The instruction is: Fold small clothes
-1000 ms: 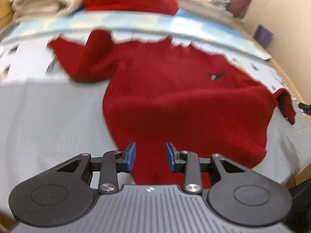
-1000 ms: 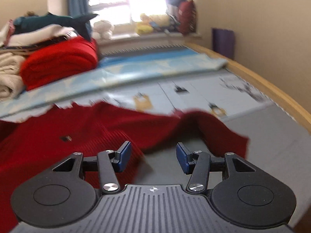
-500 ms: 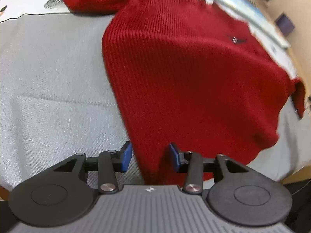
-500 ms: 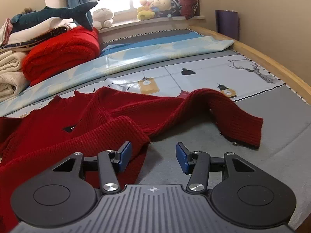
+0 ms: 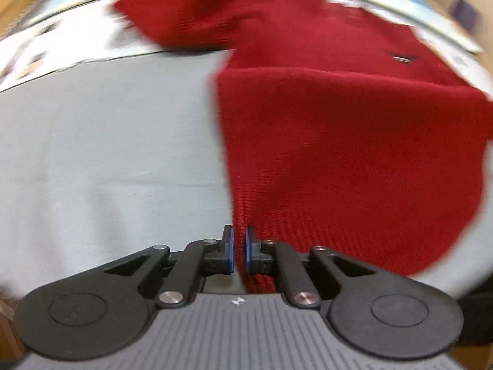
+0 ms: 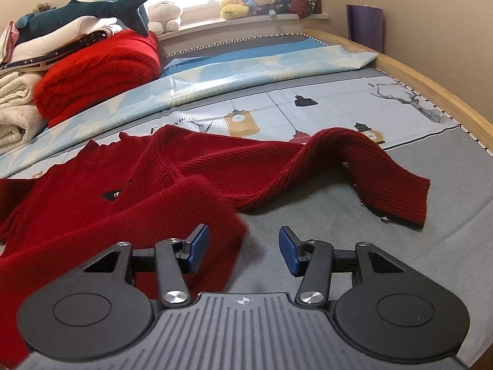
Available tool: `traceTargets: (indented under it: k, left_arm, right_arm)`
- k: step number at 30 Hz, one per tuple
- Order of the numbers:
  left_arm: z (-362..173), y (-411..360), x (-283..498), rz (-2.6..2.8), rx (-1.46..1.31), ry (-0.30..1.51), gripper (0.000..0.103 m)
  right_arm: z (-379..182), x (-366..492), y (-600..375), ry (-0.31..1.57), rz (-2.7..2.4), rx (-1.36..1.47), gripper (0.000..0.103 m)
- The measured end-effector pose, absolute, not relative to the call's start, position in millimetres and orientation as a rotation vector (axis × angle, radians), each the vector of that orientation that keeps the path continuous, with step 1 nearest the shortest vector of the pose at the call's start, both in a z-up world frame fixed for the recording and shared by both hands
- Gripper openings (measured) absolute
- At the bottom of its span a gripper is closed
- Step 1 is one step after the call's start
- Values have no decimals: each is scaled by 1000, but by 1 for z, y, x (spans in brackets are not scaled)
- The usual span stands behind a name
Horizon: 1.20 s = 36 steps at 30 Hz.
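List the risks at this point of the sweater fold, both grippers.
1. The left gripper has just closed on a thin edge of the red sweater; so narrow a pinch may slip when lifted.
2. The right gripper is open with the hem corner only beside one pad; a one-sided lift would skew the fold.
3. The sleeve lies sprawled and may drag.

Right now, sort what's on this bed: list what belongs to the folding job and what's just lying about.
Belongs to the job:
- red sweater
- left gripper, shut on its hem
- right gripper, open

Lying about:
- folded red blanket
- shark plush
- cream towels
- windowsill plush toys
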<state>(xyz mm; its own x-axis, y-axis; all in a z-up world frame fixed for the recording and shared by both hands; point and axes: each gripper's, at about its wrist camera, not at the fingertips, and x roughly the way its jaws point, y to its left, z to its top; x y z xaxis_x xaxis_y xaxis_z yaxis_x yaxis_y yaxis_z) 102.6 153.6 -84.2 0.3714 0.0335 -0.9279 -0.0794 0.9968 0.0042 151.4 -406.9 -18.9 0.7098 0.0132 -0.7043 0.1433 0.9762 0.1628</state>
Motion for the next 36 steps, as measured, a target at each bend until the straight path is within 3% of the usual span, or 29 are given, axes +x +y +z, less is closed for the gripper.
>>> traceTargets:
  k: [6,9,11,13,20,26,31,34,36]
  left_arm:
    - [-81,174,94,76,-145,1177,11]
    - [-81,178,95,88,-187,1167,17]
    - [-82,173,97,96,-207,1169,30]
    - [-79,173,97,100,-221,1171,34]
    - [-84,168,106,113,-208,1191,35]
    - [-84,168,112,137,-229,1181,35]
    - [-86,166,114,139,-210,1183,35]
    - [-86,169,113,149,-214,1183,35]
    - [-86,170,112,146,-214,1183,31]
  right_arm:
    - [-33,161,-402,877,-12,274,62]
    - [-48,168,-395,980,27,316,63]
    - [-51,169,-391,1001,33,315,63]
    - [-46,165,-393,984,29,332,63]
    - [-36,147,-413,984,161,486,64]
    - [-28,127,-406,988,308,378,64]
    - [-37,123,-371,1004,311,97,63]
    - [-46,124,-348,1011,311,-82,56]
    - [-48,125,-342,1017,324,-117,28]
